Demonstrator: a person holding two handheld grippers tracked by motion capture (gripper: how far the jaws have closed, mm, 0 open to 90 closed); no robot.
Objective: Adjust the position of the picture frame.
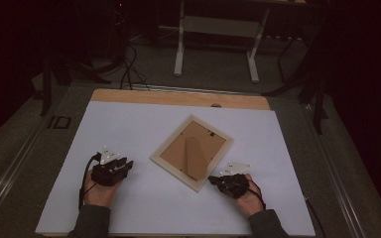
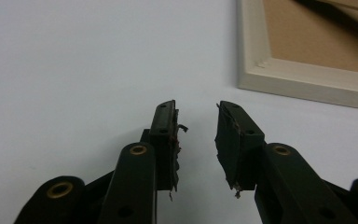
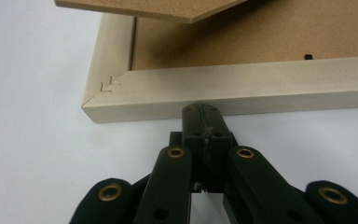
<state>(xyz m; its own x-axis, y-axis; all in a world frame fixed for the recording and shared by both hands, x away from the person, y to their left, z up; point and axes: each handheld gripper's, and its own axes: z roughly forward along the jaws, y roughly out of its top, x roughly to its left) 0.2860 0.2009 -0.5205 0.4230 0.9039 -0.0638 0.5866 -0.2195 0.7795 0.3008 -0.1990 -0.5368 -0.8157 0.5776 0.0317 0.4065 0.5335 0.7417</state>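
Note:
A pale wooden picture frame (image 1: 192, 151) lies face down and turned like a diamond on the white table top (image 1: 129, 124). Its brown backing board and stand flap face up. My left gripper (image 1: 127, 164) rests to the left of the frame, open, with nothing between its jaws (image 2: 196, 122). A corner of the frame (image 2: 303, 81) lies ahead of it to the right. My right gripper (image 1: 211, 179) is shut, its tip right against the frame's near edge (image 3: 223, 88) close to the bottom corner. In the right gripper view the gripper (image 3: 201, 109) holds nothing.
A strip of bare wood (image 1: 178, 96) runs along the table's far edge. Beyond it stands a white table base (image 1: 216, 37) on a grey floor, with cables (image 1: 129, 69) at the left. The room around is dark.

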